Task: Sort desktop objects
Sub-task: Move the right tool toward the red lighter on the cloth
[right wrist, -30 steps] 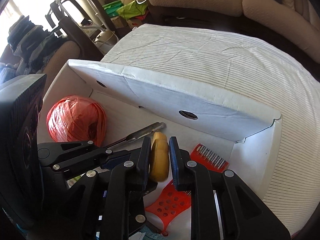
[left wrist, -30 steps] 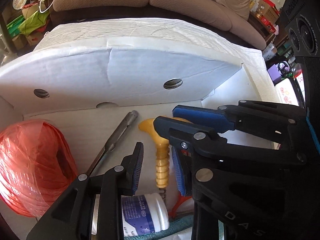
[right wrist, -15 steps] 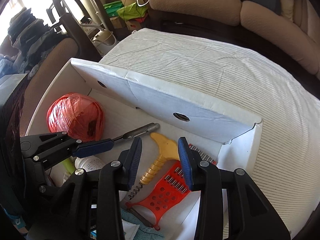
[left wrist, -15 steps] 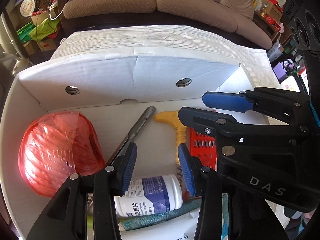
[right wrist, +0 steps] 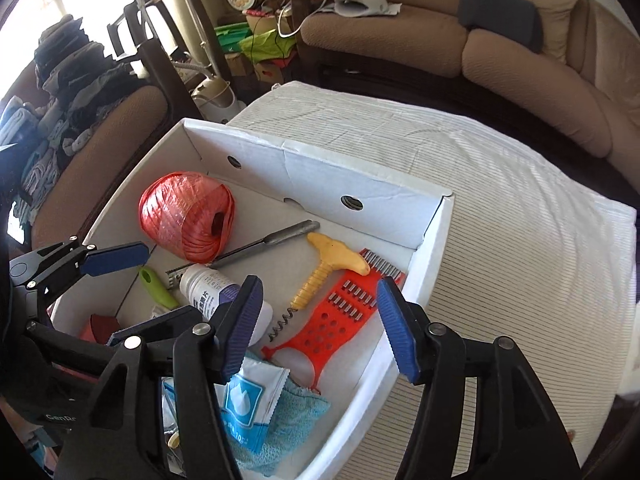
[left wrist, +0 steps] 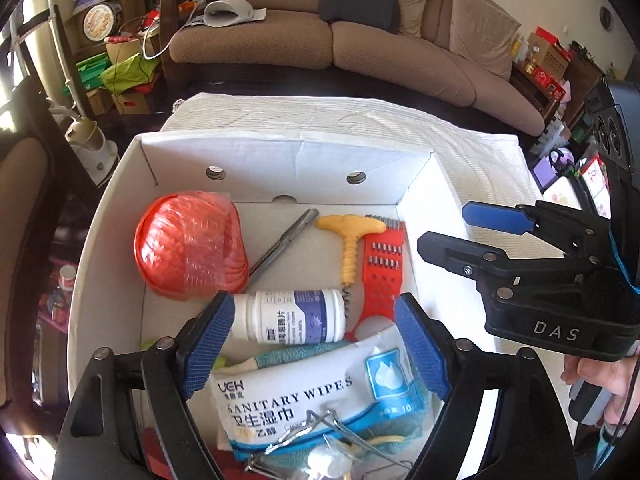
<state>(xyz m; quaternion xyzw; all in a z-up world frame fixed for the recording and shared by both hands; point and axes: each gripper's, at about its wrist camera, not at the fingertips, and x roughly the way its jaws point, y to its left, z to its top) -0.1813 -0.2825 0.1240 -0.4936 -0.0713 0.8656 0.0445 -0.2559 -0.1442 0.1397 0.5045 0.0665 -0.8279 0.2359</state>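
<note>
i see both my left gripper (left wrist: 314, 344) and right gripper (right wrist: 320, 324) opening, empty, above the white box (right wrist: 434, 248); the yellow corkscrew (right wrist: 320, 276) lies inside it, beside the red grater (right wrist: 340, 316).

A long brown fabric sofa (left wrist: 360, 40) lines the far wall (dark cushion (left wrist: 362, 4) on it); daylight floods from the left.

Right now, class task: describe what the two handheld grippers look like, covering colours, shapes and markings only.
Both grippers, left gripper and right gripper, are black angular plastic frames joined by silver rivets, each with two fingers faced in ribbed blue pads. The right gripper's body carries white "DAS" lettering, and a thin blue cord runs along it.
</note>
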